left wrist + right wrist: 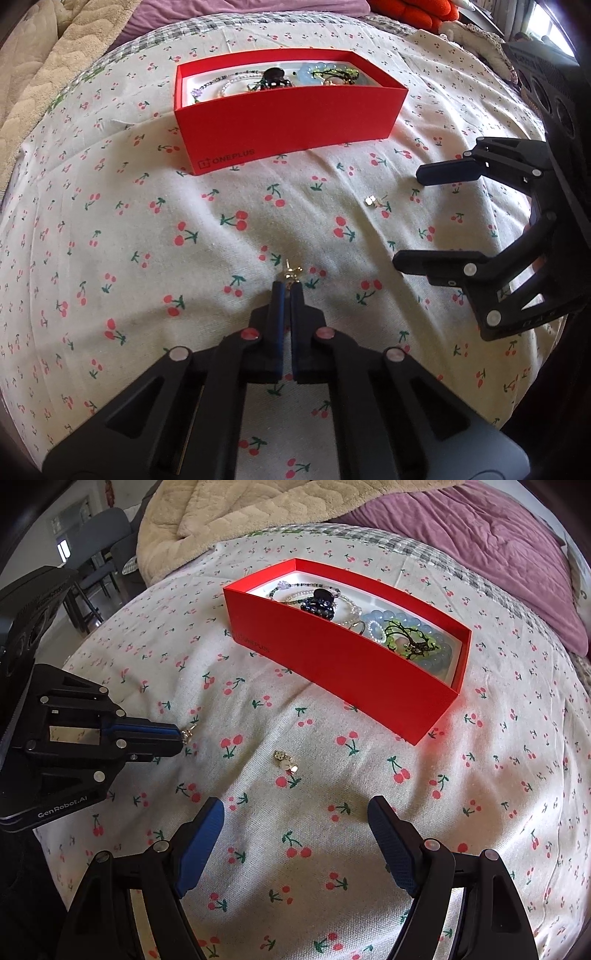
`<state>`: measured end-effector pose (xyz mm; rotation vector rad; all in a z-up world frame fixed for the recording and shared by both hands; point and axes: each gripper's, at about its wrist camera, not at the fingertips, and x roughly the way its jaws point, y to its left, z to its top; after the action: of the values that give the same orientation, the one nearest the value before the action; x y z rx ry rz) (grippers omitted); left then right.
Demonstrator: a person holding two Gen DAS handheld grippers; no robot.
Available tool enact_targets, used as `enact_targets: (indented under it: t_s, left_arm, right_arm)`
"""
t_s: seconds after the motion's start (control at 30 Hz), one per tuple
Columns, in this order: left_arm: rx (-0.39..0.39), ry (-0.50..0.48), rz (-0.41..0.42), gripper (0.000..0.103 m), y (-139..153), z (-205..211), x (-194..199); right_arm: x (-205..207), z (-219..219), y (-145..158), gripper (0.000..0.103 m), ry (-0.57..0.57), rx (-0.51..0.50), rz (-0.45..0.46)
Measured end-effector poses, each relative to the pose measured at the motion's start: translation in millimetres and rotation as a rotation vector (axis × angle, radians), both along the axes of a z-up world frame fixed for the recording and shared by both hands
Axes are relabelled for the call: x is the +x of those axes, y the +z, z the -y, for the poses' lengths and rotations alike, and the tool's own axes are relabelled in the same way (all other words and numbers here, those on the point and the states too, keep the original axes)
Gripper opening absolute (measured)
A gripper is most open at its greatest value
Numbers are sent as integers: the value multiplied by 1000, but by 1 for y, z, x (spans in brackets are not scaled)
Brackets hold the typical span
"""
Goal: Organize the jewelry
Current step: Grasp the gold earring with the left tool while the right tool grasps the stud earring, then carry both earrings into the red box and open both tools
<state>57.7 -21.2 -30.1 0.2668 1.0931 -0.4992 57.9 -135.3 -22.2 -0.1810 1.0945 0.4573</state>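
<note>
Two grippers over the cherry-print sheet (110, 221). My left gripper (287, 291) has its jaws together, pinched on a small gold earring (291, 273) at the fingertips, down at the sheet; whether it is lifted I cannot tell. My right gripper (295, 812) hangs with jaws wide apart, nothing between them. Just ahead of it a second earring (285, 761) lies loose on the sheet, near the red box (332, 672). Inside the box I see bead bracelets (417, 627), a necklace (291, 590) and a dark hair clip (319, 600).
</note>
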Motion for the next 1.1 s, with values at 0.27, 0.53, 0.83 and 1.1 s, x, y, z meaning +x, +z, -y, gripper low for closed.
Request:
enact_targets:
  t_s: [0.27, 0.53, 0.83, 1.1]
  left_arm:
    - [-1, -13, -3, 3, 1, -6, -4]
    - [-9, -45, -12, 21, 1, -2, -7]
    - [-12, -42, -13, 25, -1, 3, -2]
    - [-14, -22, 0, 27, -6, 11, 3]
  right_arm:
    - [9, -5, -3, 71, 6, 10, 11]
    - [16, -20, -10, 50, 53, 0, 12]
    - [22, -23, -11, 10, 36, 21, -16]
    - [19, -19, -1, 9, 12, 29, 3]
